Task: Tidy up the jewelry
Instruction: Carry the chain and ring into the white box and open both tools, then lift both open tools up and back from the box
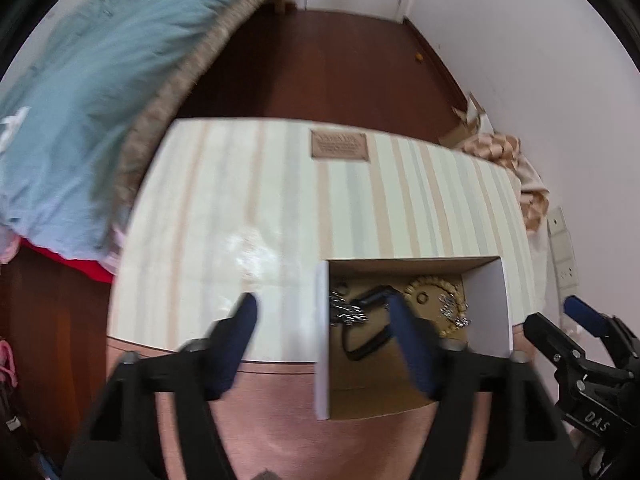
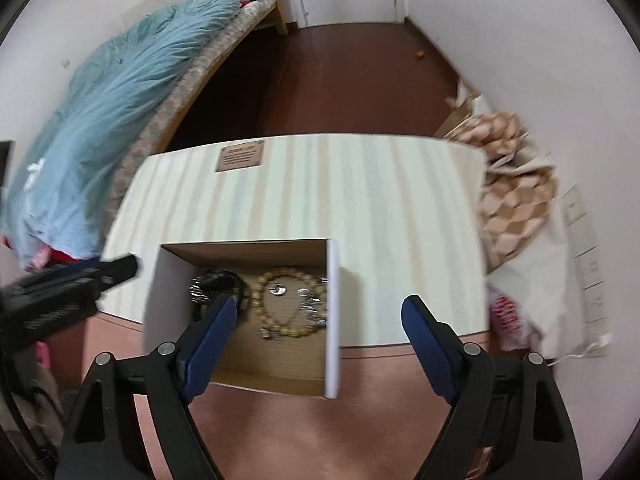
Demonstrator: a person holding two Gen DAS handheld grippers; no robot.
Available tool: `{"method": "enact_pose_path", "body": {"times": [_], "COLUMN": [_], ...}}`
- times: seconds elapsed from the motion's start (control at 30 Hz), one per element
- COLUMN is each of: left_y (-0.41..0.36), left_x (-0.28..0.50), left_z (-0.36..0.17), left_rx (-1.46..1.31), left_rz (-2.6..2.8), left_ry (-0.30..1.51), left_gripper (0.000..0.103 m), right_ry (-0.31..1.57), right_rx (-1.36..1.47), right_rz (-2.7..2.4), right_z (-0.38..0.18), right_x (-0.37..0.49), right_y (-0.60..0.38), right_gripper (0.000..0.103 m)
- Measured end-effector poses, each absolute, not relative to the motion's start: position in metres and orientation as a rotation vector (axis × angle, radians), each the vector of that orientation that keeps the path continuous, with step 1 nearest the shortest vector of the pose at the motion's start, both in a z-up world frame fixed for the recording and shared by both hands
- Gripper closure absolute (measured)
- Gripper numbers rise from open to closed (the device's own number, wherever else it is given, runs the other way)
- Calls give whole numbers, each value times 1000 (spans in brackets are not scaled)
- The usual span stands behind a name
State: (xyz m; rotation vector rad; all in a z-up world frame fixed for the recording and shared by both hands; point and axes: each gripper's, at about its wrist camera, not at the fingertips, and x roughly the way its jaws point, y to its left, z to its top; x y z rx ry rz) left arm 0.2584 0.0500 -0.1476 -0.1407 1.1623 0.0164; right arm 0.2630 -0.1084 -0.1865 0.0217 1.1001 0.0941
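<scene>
while both claws gape empty, the beaded bracelet lies boxed below the right claw.

Low surface covered by a striped cloth in cream, beige and pale green, pink fabric showing past its near edge. Brown label patch sewn on at the far edge of the cloth. Open cardboard box resting at the near edge of the cloth, partly over the pink fabric. Faint clear crinkled film just left of the box.
</scene>
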Motion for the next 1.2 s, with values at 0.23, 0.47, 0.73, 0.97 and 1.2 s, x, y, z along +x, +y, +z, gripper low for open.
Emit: {"method": "enact_pose_path", "body": {"times": [0.23,0.47,0.73,0.97,1.2], "left_y": [50,43,28,19,17], "left_x": [222,193,151,108,73], "left_z": [-133,-133,-95,-45,-4], "left_rx": [-38,-27,-40,-38,-37], "left_rz": [106,137,121,124,113], "left_ry": [1080,1087,1042,979,920], "left_gripper": [0,0,0,0,0], "right_ry": [1100,1117,1032,935,849], "right_rx": [-70,-57,-60,-52,-35], "right_rz": [19,-3,-16,-20,-12], "right_z": [-183,-182,-131,-76,-26], "right_x": [238,207,161,113,73], "right_y": [-101,-103,-109,-110,-110], "right_gripper": [1,1,1,1,1]}}
